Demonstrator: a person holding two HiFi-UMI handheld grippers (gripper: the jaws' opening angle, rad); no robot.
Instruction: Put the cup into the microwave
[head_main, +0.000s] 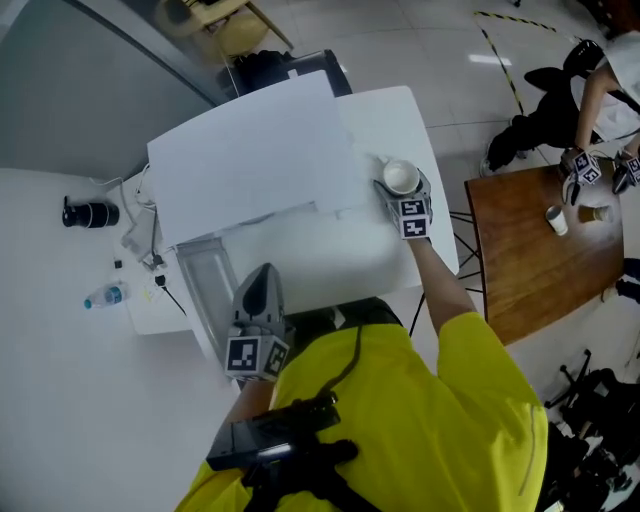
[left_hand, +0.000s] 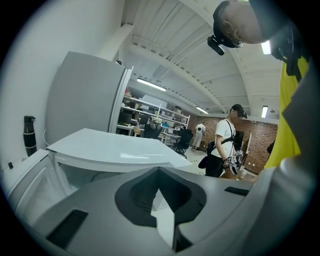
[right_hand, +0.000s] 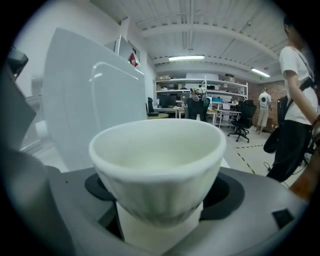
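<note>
Nearest, the person in a yellow shirt (head_main: 420, 420) stood at the white worktop (head_main: 60, 400) with 1 hand-held gripper in each hand. The left hand-held gripper (head_main: 262, 275) hung at the near edge, its jaws pressed together with nothing between them, just right of the microwave's open door (head_main: 205, 285). I could not tell whether it touched the door. The door swung out toward the near left, and the cavity behind it faced the person.

The white microwave (head_main: 250, 160) sat in the middle of the worktop, its flat top bright under the lights. Left of it lay a small water bottle (head_main: 105, 296), and a little farther a black flask (head_main: 90, 213) – both well apart from the hand-held grippers.

Farther and to the right, the right hand-held gripper (head_main: 403, 192) reached over the worktop's far right part. Its jaws stood wide and pinched the white cup (head_main: 399, 177), 1 on each side. The cup was upright, looked empty, and was outside the microwave, just right of its body; whether it rested on the worktop I could not tell.

Beyond, on the right, stood a brown wooden worktop (head_main: 530, 260) with 2 paper cups (head_main: 557, 220) – and a second person (head_main: 600, 90) leaning over its far edge.
</note>
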